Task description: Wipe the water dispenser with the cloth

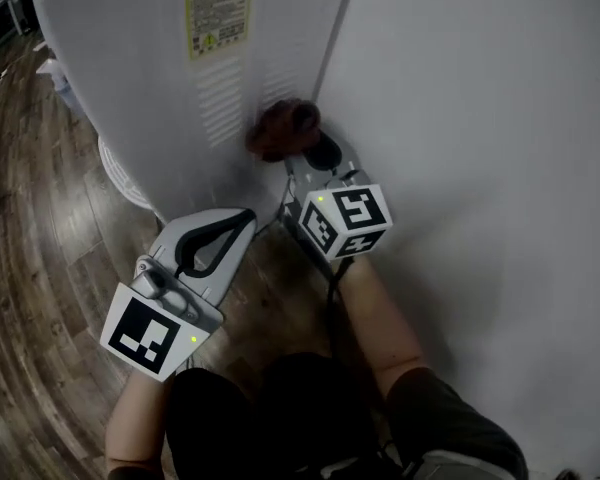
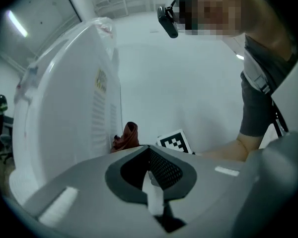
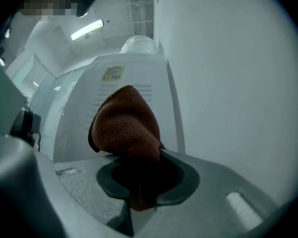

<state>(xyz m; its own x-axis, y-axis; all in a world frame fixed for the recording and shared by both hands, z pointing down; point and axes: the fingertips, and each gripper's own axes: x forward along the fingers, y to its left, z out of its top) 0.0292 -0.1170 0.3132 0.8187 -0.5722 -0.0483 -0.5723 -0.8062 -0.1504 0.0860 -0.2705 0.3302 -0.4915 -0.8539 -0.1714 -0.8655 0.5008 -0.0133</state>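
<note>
The white water dispenser [image 1: 150, 68] stands upright ahead, its back panel showing vent slots and a yellow label [image 1: 218, 16]. A rust-brown cloth [image 1: 283, 128] is bunched against the panel's right edge, low down, where it nears the wall. My right gripper [image 1: 310, 150] is shut on the cloth [image 3: 126, 128], which bulges out of the jaws toward the dispenser [image 3: 89, 108]. My left gripper [image 1: 242, 216] hangs lower left of it, shut and holding nothing, a short way off the dispenser's base. From the left gripper [image 2: 150, 162] view, the cloth [image 2: 126, 137] shows beside the dispenser [image 2: 64, 108].
A white wall [image 1: 480, 118] runs close along the right, leaving a narrow gap beside the dispenser. Dark wooden floor [image 1: 40, 218] lies to the left and below. A round white object [image 1: 120, 173] sits on the floor at the dispenser's left foot. A black cable [image 1: 332, 298] trails from the right gripper.
</note>
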